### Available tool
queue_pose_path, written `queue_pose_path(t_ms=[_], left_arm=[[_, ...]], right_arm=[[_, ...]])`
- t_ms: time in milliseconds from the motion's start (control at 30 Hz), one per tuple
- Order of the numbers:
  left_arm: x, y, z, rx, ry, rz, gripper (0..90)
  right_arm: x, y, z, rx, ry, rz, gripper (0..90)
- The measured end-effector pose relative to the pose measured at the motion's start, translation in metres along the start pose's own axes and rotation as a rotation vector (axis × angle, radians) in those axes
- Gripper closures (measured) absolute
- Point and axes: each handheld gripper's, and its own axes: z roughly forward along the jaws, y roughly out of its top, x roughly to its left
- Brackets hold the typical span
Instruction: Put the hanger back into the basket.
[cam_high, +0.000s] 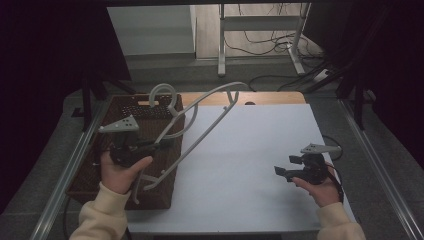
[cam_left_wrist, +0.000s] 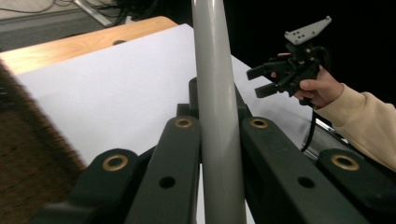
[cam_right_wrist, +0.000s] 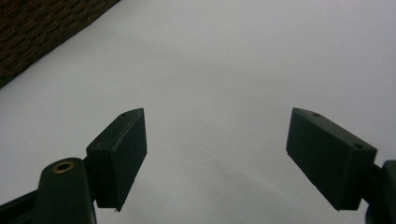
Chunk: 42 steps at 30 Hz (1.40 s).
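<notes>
A grey plastic clothes hanger (cam_high: 199, 138) is tilted in the air above the left part of the table. Its hook points to the back over a brown wicker basket (cam_high: 145, 112). My left gripper (cam_high: 159, 145) is shut on one of the hanger's bars, near its lower end. In the left gripper view that bar (cam_left_wrist: 215, 93) rises straight up between the closed jaws of the left gripper (cam_left_wrist: 217, 126). My right gripper (cam_high: 280, 172) hovers over the right side of the white table top (cam_high: 250, 145). It is open, with nothing between its fingers (cam_right_wrist: 119, 154).
The wicker basket (cam_left_wrist: 28, 154) stands at the table's left edge, and its corner (cam_right_wrist: 42, 28) is far off in the right gripper view. The right gripper (cam_left_wrist: 259, 81) is well apart from the hanger. A wooden strip (cam_high: 270, 98) borders the table's far edge. Cables and metal legs lie on the floor behind.
</notes>
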Motion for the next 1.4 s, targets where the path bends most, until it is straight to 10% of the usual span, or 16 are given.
queue_pose_path(t_ms=[667, 1400], left_arm=[[0.052, -0.009, -0.052, -0.034, 0.101, -0.029, 87.4], [0.104, -0.023, -0.066, 0.01, 0.169, -0.053, 87.4]], right_arm=[[-0.002, -0.001, -0.001, -0.005, -0.017, 0.001, 19.5], [-0.002, -0.003, 0.001, 0.014, -0.029, -0.011, 18.8]])
